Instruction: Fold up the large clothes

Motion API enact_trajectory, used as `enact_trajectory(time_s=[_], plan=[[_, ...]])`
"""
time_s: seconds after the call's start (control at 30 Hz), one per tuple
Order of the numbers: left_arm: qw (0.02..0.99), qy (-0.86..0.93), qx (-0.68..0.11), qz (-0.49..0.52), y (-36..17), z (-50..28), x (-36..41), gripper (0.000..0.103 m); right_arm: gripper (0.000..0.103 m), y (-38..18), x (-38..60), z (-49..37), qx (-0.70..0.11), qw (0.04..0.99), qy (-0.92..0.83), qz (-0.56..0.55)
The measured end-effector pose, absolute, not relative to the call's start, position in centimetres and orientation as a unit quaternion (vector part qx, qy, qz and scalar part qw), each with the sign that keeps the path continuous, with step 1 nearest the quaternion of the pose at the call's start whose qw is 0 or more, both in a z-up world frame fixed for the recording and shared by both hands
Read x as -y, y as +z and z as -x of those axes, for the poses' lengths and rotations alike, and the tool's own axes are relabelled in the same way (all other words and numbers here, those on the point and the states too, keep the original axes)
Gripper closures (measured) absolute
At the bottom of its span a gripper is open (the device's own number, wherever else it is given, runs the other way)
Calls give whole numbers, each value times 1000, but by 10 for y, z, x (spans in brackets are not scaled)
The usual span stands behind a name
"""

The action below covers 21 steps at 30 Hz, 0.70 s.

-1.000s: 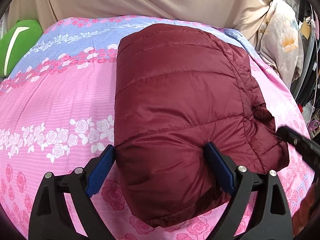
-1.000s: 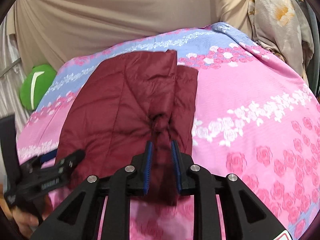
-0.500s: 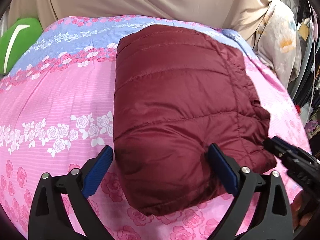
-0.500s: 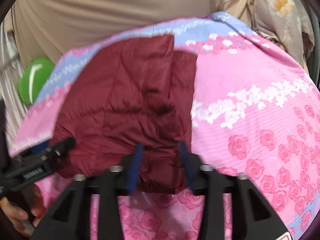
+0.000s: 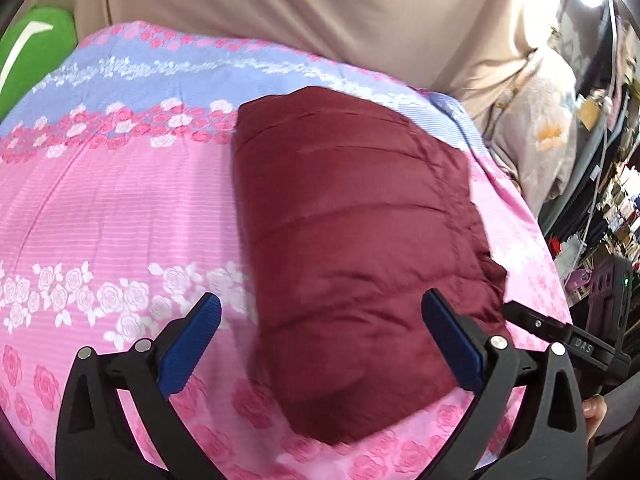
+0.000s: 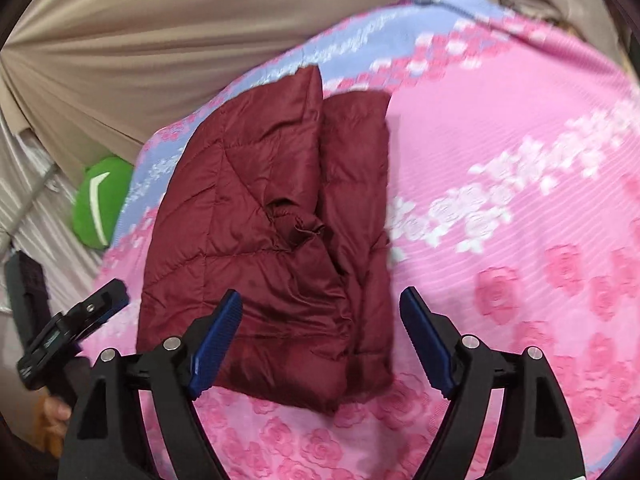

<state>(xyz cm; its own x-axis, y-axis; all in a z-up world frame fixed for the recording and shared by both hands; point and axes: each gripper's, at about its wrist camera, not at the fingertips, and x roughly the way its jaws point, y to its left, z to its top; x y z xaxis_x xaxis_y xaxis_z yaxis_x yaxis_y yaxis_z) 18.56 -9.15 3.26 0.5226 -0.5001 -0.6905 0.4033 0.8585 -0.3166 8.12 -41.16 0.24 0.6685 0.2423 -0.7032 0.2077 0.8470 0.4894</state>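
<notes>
A maroon quilted puffer jacket lies folded into a compact rectangle on the pink floral bedspread. In the right wrist view the jacket shows a gathered cuff at its middle. My left gripper is open and empty, raised over the jacket's near end. My right gripper is open and empty, above the jacket's near edge. The right gripper also shows at the right edge of the left wrist view. The left gripper shows at the left of the right wrist view.
The bedspread has a blue floral band at its far end. A beige curtain hangs behind the bed. A green cushion lies at the far left. Hanging clothes and clutter stand to the right of the bed.
My right gripper opened and let go of the jacket's cuff. Both grippers drew back and lifted away from the jacket, which now lies flat.
</notes>
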Motion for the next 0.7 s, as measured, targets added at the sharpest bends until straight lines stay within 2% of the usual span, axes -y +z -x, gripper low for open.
enact_trajectory(time_s=[0.27, 0.53, 0.7], plan=[[846, -275, -453, 53, 8, -213, 115, 5, 19, -25, 406, -115, -442, 848, 25, -292], [856, -258, -447, 11, 2, -217, 144, 5, 13, -30, 400, -136, -446, 849, 29, -284], [863, -247, -441, 1, -1, -218, 150, 5, 6, -30, 395, -147, -440, 856, 31, -270]])
